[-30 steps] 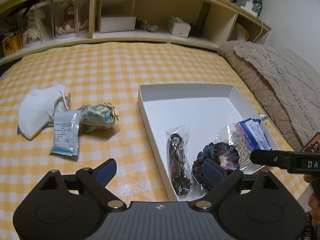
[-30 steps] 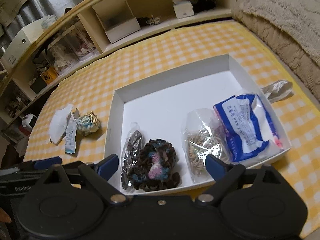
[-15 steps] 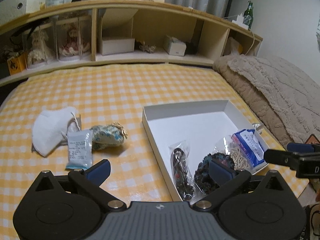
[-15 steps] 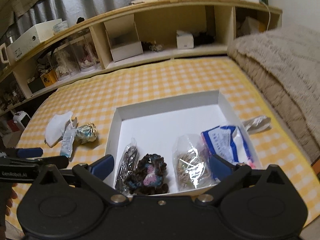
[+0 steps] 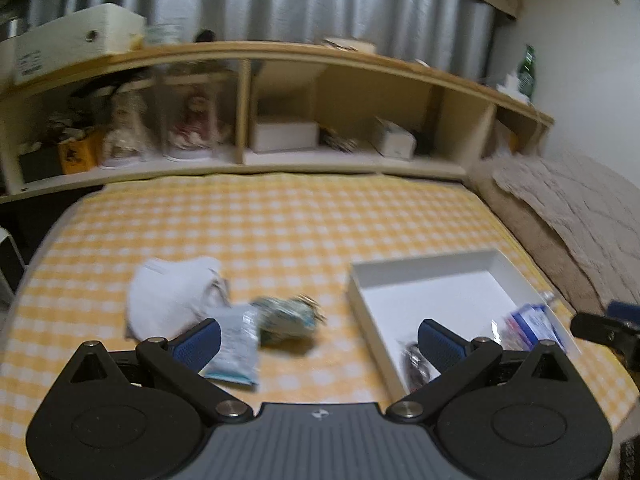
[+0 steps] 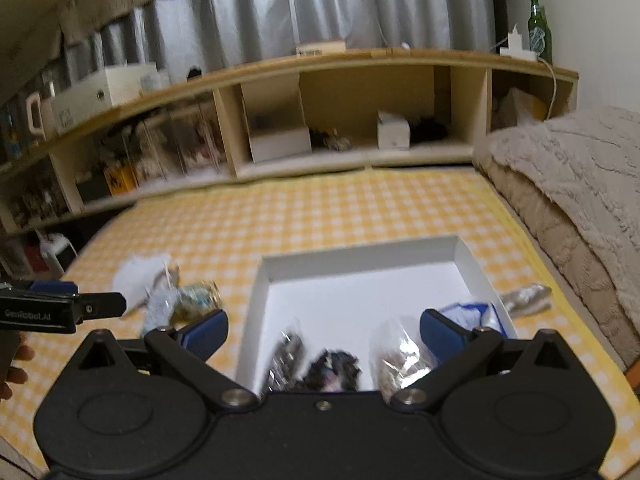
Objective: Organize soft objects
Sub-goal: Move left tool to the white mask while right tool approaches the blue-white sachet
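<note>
Right now both tools stand spread wide with nothing between their blue pads; their jaws have just been opening. The left tool (image 5: 318, 340) hangs above the yellow-and-white checked bed cover (image 5: 280, 224), the right tool (image 6: 322, 330) above the near end of the white box (image 6: 360, 258).

That box is shallow, rectangular, stiff card with straight walls. Four soft things lie along its near side: a dark item in a clear crinkly bag (image 6: 285, 350), a ruffled dark scrunchie (image 6: 334, 364) with pink at its middle, a shiny clear bag of pale loops (image 6: 396, 350), and a blue-and-white plastic packet (image 6: 474, 312).

Left of the box, three more lie close together on the cover: a white mask (image 5: 170, 294), a flat pale-blue sachet (image 5: 236, 346), and a rounded patterned cloth pouch (image 5: 286, 316). One crumpled silvery wrapper (image 6: 524, 298) lies just outside the box's right wall.
</note>
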### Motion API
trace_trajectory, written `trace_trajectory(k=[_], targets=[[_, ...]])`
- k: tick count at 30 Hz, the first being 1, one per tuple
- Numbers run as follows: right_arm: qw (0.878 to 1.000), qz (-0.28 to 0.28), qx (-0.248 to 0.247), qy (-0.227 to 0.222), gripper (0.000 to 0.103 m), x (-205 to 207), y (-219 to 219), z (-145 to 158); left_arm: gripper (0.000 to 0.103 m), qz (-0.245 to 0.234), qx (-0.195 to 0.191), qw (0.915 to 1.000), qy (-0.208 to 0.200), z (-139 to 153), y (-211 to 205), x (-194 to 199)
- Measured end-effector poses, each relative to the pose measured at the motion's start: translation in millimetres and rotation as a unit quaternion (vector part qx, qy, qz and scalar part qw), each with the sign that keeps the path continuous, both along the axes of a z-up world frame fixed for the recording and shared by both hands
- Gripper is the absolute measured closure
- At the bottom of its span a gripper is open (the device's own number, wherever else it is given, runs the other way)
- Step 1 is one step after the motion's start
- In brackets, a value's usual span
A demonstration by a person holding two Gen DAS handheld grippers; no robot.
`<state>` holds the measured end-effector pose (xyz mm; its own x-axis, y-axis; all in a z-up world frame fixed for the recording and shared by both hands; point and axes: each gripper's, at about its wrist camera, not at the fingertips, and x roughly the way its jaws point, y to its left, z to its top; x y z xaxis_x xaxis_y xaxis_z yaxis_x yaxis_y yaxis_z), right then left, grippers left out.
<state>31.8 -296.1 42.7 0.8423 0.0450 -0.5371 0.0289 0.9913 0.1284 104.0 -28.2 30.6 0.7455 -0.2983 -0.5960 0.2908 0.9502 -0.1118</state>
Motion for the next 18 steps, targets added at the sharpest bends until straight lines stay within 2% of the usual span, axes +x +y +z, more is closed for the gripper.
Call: trace_trajectory(k=[4, 9, 14, 18], targets=[[1.000, -0.016, -0.011, -0.009, 0.000, 9, 13, -2, 0.000, 0.031, -0.010, 0.9994, -0.013, 5, 30, 12], [0.999, -0.007, -0.038, -0.027, 0.000, 23, 34, -8, 0.000, 0.072, -0.016, 0.9971, -0.016, 6, 64, 32], [0.999, 0.024, -0.024, -0.041, 0.000, 44, 55, -16, 0.000, 0.111, -0.018, 0.9936, -0.009, 1, 89, 55], [0.999, 0.024, -0.011, -0.044, 0.000, 64, 76, -25, 0.000, 0.138, -0.026, 0.9900, -0.004, -12, 104, 76]])
